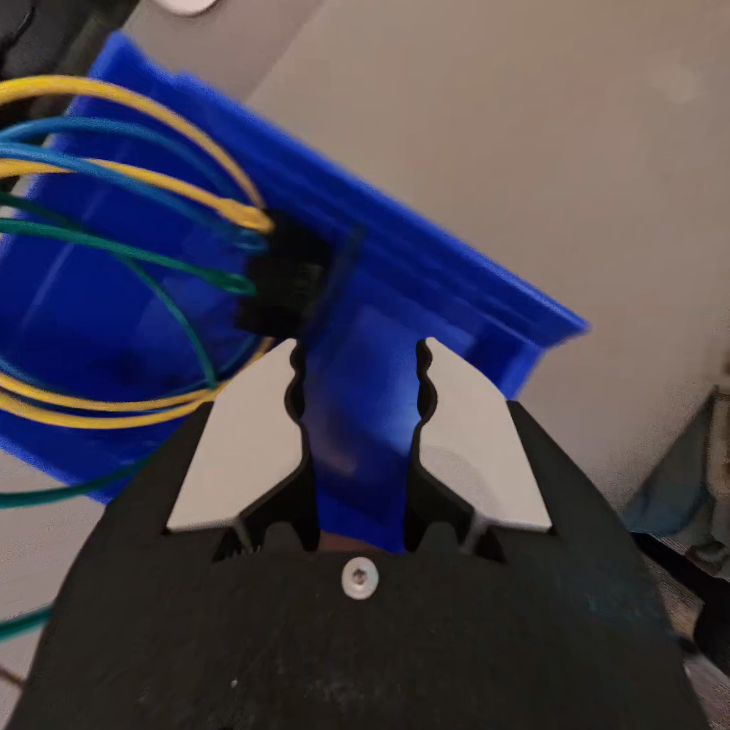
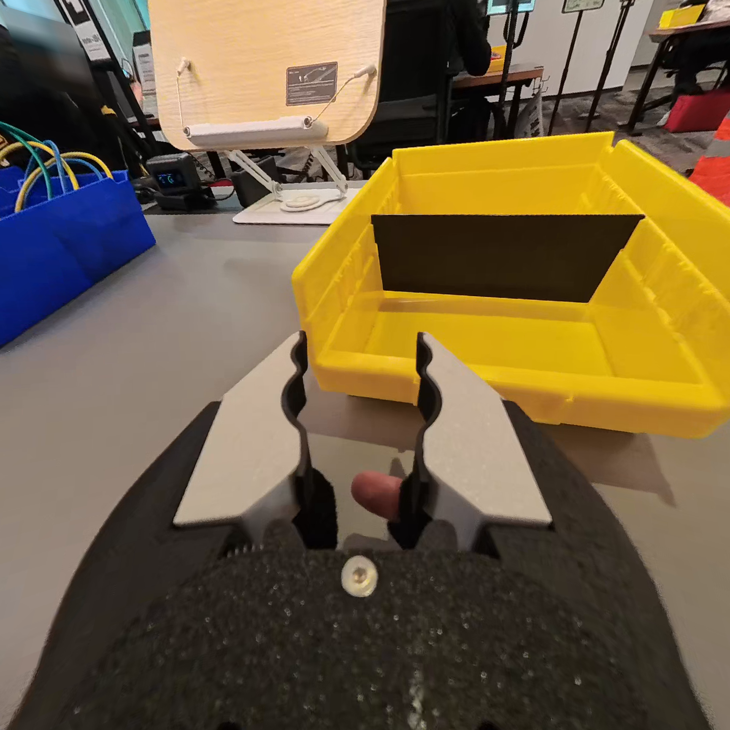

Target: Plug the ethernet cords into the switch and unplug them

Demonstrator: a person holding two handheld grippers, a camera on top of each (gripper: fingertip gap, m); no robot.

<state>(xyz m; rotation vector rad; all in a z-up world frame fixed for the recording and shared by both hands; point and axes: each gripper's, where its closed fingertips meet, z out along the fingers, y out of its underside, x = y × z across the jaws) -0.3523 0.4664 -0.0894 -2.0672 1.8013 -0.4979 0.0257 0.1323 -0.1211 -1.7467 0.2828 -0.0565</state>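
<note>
In the left wrist view a black switch [image 1: 286, 276] sits inside a blue bin [image 1: 414, 253]. Yellow cords [image 1: 166, 110], blue cords [image 1: 130, 158] and green cords [image 1: 118, 245] loop from the left into its ports. My left gripper [image 1: 359, 343] is open and empty, held over the bin just right of and below the switch; the view is blurred. My right gripper [image 2: 360, 335] is open and empty above the grey table [image 2: 177, 316], in front of a yellow bin [image 2: 513, 379]. The blue bin [image 2: 71, 245] with the cords [image 2: 51, 166] shows far left in the right wrist view.
The yellow bin holds a black divider [image 2: 497, 256]. A light wooden stand [image 2: 264, 71] on a white base and a small black device [image 2: 172, 177] stand at the table's far edge. A fingertip [image 2: 375, 493] shows between my right fingers. An orange cone [image 2: 715, 158] is far right.
</note>
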